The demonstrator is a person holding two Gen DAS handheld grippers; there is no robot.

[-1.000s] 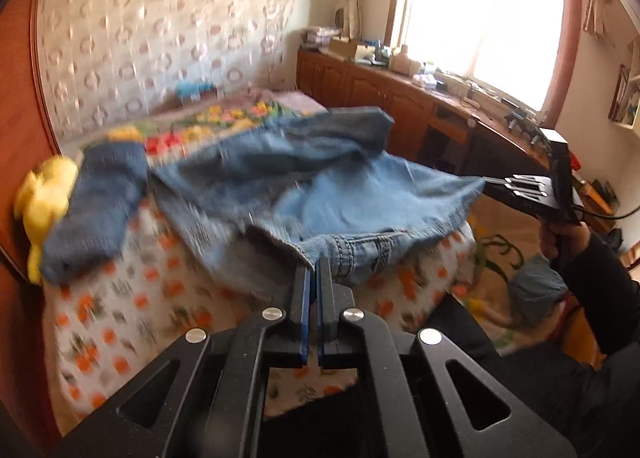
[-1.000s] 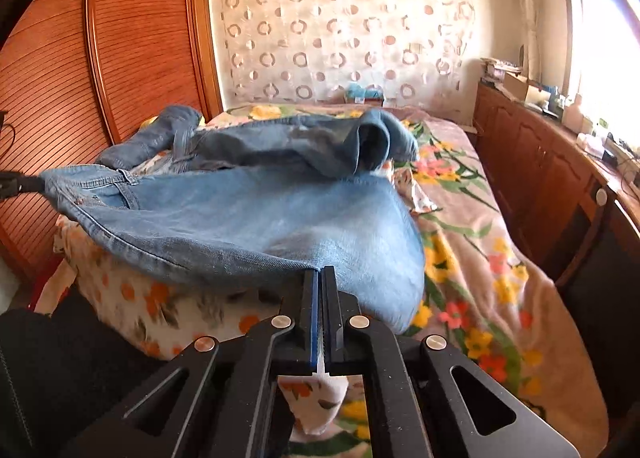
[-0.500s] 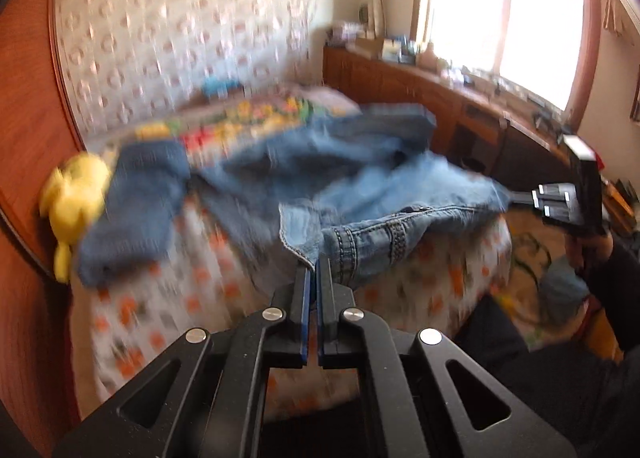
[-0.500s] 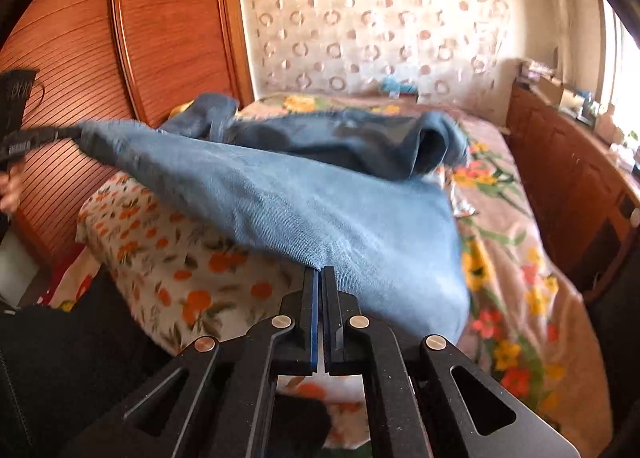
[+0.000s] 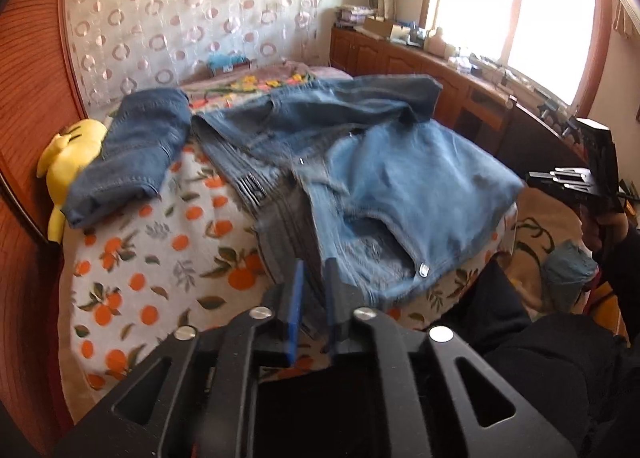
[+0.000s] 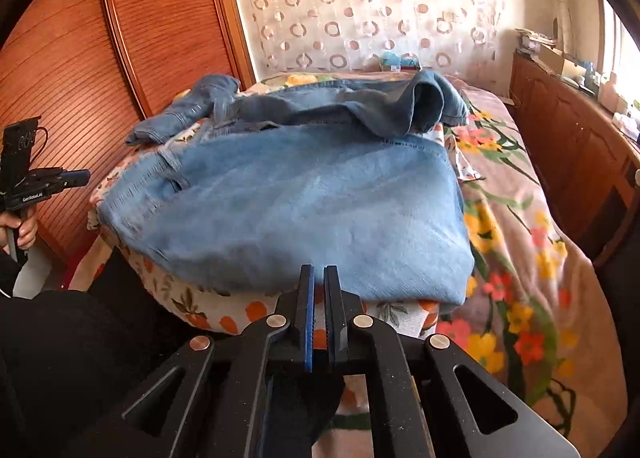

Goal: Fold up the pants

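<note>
The blue jeans [image 5: 372, 162] lie on the bed, the light waist part at the near corner and the darker legs bunched farther back. In the right wrist view the jeans [image 6: 320, 194] spread flat over the bed corner. My left gripper [image 5: 314, 270] is slightly open at the waistband edge, with a gap between its fingers and no cloth pinched. My right gripper [image 6: 319, 272] is slightly open just in front of the jeans' near edge and holds nothing. Each gripper shows in the other's view: the right [image 5: 568, 182], the left [image 6: 48, 182].
The bed has an orange-print cover [image 5: 160, 258] and a floral sheet [image 6: 520, 218]. A yellow plush toy [image 5: 68, 154] lies by the wooden wardrobe [image 6: 100, 58]. A wooden cabinet [image 6: 572, 130] with clutter runs under the window. My dark-clothed body is at the bed's near edge.
Both grippers held the jeans' waist lifted and stretched between them; now the jeans have dropped flat on the bed, both grippers have opened slightly and drawn back from the cloth.
</note>
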